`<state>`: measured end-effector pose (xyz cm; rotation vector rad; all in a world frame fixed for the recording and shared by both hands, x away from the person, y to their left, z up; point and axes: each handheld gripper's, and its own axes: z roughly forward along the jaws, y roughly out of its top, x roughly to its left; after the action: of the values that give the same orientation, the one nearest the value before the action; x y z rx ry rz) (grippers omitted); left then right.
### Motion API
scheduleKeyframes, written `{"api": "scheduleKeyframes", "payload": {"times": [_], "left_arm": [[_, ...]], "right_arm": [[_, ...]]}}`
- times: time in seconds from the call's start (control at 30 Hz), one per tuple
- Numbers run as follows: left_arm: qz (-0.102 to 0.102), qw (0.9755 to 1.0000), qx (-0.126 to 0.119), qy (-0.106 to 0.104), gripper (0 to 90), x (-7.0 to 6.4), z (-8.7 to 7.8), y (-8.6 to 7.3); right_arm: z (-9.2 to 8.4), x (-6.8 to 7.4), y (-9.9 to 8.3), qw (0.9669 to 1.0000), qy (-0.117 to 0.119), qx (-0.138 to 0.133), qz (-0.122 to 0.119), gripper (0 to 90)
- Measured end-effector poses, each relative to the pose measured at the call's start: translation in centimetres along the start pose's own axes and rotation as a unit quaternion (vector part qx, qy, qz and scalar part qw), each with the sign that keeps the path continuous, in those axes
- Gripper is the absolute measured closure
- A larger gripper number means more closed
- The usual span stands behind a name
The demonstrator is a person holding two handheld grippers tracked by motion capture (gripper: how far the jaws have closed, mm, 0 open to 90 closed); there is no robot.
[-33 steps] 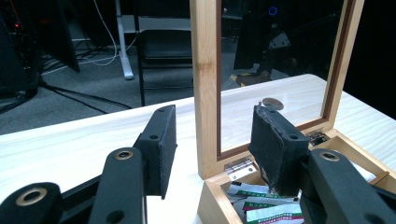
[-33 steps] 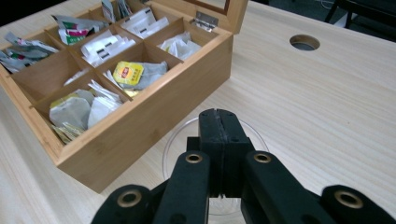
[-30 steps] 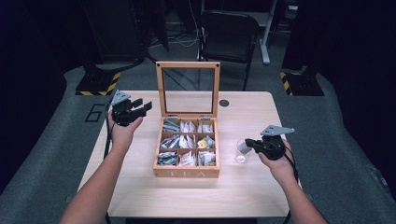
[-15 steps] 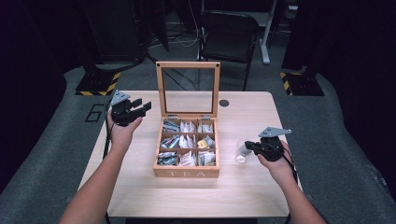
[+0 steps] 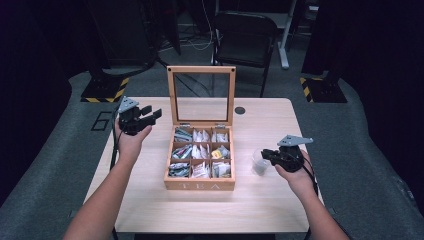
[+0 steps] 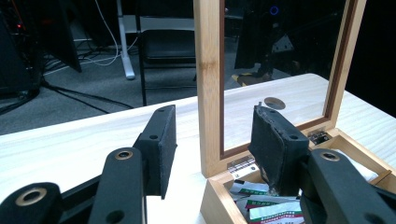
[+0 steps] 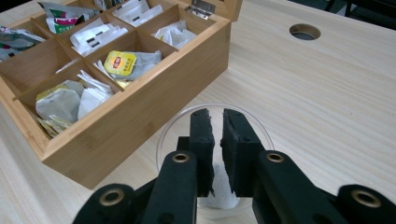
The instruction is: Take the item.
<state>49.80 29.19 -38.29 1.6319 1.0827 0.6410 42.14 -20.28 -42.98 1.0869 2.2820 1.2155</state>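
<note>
Right gripper (image 5: pixel 269 156) sits over a clear glass cup (image 5: pixel 259 162) on the counter (image 5: pixel 270 200), just right of the wooden tea box (image 5: pixel 200 184). In the right gripper view the right gripper (image 7: pixel 215 122) points down into the glass cup (image 7: pixel 170 135), a white tea bag (image 7: pixel 219 186) between its black jaws with its lower part lying in the cup bottom. The jaws stand nearly together with a thin slit between them and have just been opening a little. Cannot tell whether the pads press on the bag at this instant.

Left gripper (image 5: pixel 150 114) is held up off the counter, left of the tea box and near its upright glass-paned lid (image 5: pixel 201 70). In the left gripper view the left gripper (image 6: pixel 215 135) has its jaws parted, nothing between them. They frame the lid's left wooden post (image 6: pixel 208 84), which is farther off, not touched.

Tea box is open, lettered TEA on the front, six compartments with assorted tea bags. A yellow-tagged tea bag (image 7: pixel 122 63) lies in the compartment nearest the cup, white and silver packets (image 7: pixel 70 100) in the next one. Green-printed packets (image 6: pixel 266 207) lie in the corner below the left jaws. Round cable hole (image 5: pixel 240 110) in the counter behind the box. Black chair (image 5: pixel 245 35) beyond the counter.
</note>
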Motion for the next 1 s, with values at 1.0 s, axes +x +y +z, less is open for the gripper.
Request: {"api": "scheduleKeyframes", "payload": {"times": [1.0], "left_arm": [[-0.005, 1.0, -0.003, 0.002, 50.3, 0.3, -0.2, 0.1]], "right_arm": [[1.3, 1.4, 7.3, 0.9989, 0.034, -0.02, -0.027, 67.6]]}}
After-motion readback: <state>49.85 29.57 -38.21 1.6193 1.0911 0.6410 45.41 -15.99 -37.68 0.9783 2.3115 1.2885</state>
